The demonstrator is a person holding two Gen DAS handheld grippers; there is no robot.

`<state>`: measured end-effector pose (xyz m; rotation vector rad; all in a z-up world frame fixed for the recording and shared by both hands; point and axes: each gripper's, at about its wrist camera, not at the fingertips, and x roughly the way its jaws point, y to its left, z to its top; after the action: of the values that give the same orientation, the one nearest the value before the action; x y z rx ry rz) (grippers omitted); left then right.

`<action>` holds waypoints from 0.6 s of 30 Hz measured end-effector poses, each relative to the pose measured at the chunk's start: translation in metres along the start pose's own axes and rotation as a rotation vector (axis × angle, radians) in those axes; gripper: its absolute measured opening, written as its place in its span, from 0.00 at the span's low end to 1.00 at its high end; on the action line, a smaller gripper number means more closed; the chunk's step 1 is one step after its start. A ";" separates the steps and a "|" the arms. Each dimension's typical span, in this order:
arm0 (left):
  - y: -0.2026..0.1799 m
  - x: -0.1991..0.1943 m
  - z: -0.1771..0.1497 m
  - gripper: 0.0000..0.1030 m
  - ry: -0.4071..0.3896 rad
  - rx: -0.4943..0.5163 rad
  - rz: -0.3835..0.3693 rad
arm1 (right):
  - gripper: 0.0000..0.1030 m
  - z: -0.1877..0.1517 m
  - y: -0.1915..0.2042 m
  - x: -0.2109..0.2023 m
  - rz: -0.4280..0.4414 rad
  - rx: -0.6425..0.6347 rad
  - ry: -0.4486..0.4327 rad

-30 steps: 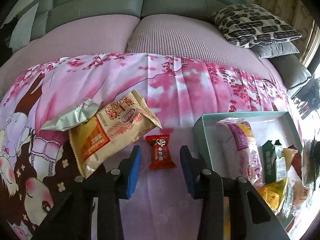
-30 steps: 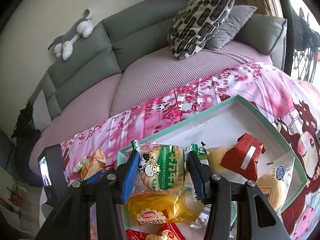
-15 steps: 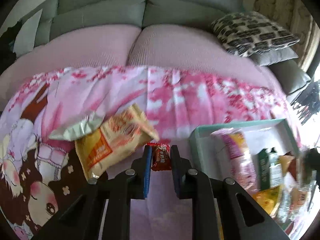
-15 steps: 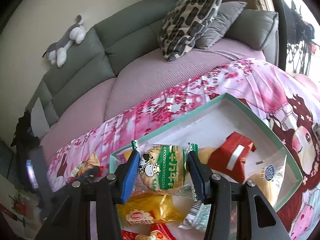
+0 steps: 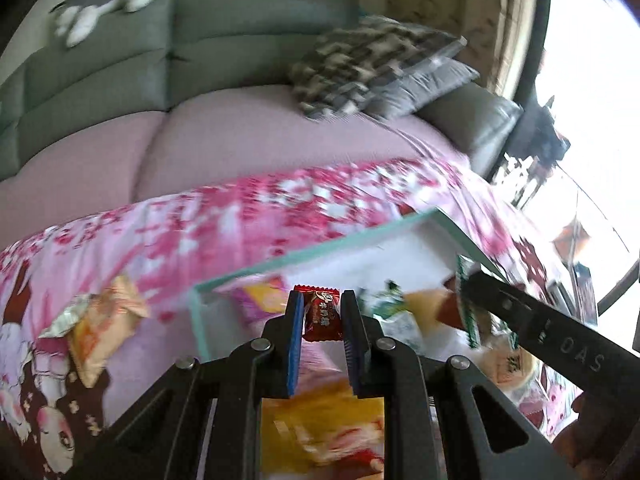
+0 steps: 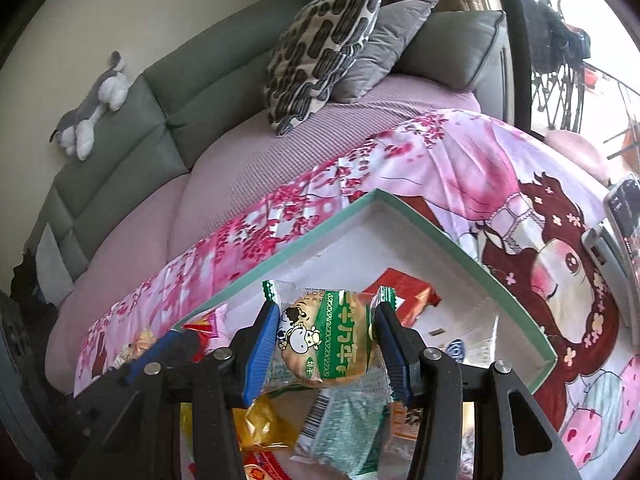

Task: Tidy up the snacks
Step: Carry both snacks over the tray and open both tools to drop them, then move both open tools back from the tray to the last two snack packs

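Note:
My left gripper [image 5: 322, 305] is shut on a small red candy [image 5: 322, 318] and holds it in the air above the near left part of the teal-rimmed white box [image 5: 304, 255]. My right gripper [image 6: 326, 313] is shut on a green-and-white biscuit packet [image 6: 328, 338] printed with a cow, held over the same box [image 6: 460, 249]. Inside the box lie a red packet [image 6: 412, 296], a yellow packet [image 6: 260, 424] and several other snacks. An orange packet [image 5: 104, 320] and a silver packet [image 5: 64, 316] rest on the pink blanket left of the box.
The box sits on a pink cartoon-print blanket [image 6: 460, 152] spread over a sofa seat. Patterned and grey pillows [image 6: 320, 48] lean at the back right, and a grey plush toy [image 6: 96, 108] lies on the backrest. A phone on a stand [image 6: 624, 216] is at the right edge.
The left gripper shut on the red candy, lifted it off the blanket and carried it right, over the box. The right gripper kept its hold on the biscuit packet and shifted a little.

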<state>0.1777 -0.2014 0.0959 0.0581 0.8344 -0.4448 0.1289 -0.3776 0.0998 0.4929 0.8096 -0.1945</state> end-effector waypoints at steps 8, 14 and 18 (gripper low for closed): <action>-0.019 0.014 -0.009 0.21 0.057 0.039 -0.012 | 0.53 -0.001 0.002 0.003 -0.016 -0.024 0.017; -0.010 0.006 -0.005 0.51 0.042 0.016 0.018 | 0.54 -0.001 0.009 0.002 -0.049 -0.066 0.017; 0.004 0.001 -0.003 0.67 0.053 -0.036 0.060 | 0.70 0.000 0.015 -0.001 -0.068 -0.090 0.015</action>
<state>0.1776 -0.1978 0.0929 0.0615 0.8905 -0.3732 0.1337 -0.3648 0.1056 0.3826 0.8461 -0.2161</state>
